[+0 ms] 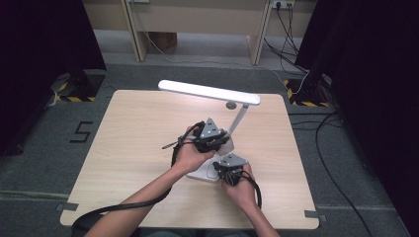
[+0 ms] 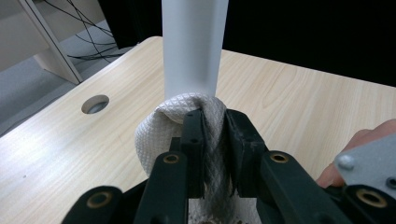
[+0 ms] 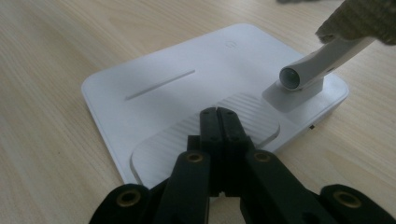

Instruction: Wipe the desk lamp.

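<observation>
White quilted cloth (image 2: 161, 128) is pinched between the jaws of the left gripper (image 2: 214, 116), which press it against the slanted white stem (image 2: 192, 46) of the white plastic desk lamp (image 1: 210, 92), just above its base. Further right, the right gripper (image 3: 218, 112) has its jaws fully closed on nothing, tips resting on the ribbed patch of the lamp's flat white square base (image 3: 154, 93) on the pale wooden table (image 1: 133, 128).

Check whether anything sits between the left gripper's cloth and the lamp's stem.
Nothing visible does. The cloth pinched in the left gripper already lies against the stem, just above the fingers. The right gripper, shut, rests on the base.
</observation>
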`<state>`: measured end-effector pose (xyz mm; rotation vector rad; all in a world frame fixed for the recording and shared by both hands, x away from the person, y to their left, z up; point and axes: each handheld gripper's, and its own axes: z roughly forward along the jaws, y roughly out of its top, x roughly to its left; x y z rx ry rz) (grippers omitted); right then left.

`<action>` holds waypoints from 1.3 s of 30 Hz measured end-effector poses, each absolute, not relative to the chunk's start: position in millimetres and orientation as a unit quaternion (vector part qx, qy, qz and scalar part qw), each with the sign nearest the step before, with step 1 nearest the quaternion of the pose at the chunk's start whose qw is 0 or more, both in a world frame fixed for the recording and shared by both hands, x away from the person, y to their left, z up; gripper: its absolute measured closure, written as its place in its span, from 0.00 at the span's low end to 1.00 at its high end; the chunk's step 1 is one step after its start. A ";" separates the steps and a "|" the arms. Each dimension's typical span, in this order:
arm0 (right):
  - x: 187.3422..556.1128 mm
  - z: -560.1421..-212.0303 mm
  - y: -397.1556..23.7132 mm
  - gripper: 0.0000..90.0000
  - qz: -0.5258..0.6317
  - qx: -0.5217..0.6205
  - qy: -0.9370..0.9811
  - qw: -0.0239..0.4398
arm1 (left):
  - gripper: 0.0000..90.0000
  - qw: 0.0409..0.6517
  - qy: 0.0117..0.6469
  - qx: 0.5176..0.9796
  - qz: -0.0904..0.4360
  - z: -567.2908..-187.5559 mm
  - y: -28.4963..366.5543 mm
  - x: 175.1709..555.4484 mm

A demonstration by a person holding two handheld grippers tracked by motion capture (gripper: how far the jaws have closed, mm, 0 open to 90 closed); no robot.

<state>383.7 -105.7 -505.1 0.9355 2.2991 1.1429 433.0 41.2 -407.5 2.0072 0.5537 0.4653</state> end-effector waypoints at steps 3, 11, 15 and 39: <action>383.7 -504.8 -105.8 1.00 0.408 0.334 0.825 0.204 | 0.86 0.483 0.231 0.823 0.190 -411.2 41.5 433.3; 383.5 -504.8 -105.9 1.00 0.408 0.334 0.825 0.205 | 0.87 0.480 0.234 0.825 0.187 -415.1 42.5 434.9; 383.4 -504.9 -105.9 1.00 0.408 0.334 0.825 0.205 | 0.86 0.477 0.235 0.826 0.186 -417.9 42.5 434.9; 383.9 -505.4 -105.8 1.00 0.409 0.335 0.824 0.203 | 0.86 0.444 0.253 0.844 0.163 -453.9 48.9 445.6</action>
